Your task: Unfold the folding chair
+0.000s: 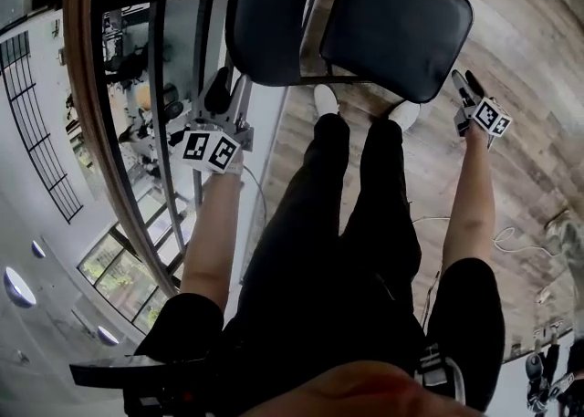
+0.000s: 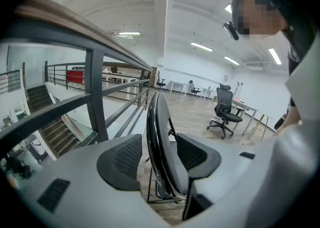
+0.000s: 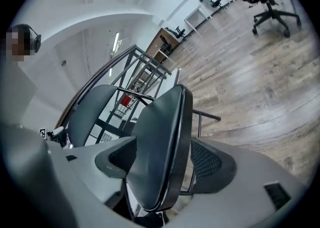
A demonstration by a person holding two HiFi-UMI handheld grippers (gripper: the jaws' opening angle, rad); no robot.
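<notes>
The black folding chair stands in front of my feet, its backrest (image 1: 269, 14) and padded seat (image 1: 397, 23) spread apart in a V. My left gripper (image 1: 224, 87) is at the backrest's left edge. In the left gripper view the backrest (image 2: 160, 122) stands edge-on between the wide jaws of the left gripper (image 2: 160, 157), and the pads do not press on it. My right gripper (image 1: 465, 82) hangs by the seat's right corner. In the right gripper view the seat panel (image 3: 160, 147) sits between the spread jaws of the right gripper (image 3: 165, 159), with a gap on each side.
A metal railing with a wooden handrail (image 1: 82, 87) runs close on the left, with a stairwell and lower floor beyond it. An office chair (image 2: 225, 110) and desks stand farther off on the wood floor. A cable (image 1: 520, 242) lies at the right. My white shoes (image 1: 326, 96) touch the chair's base.
</notes>
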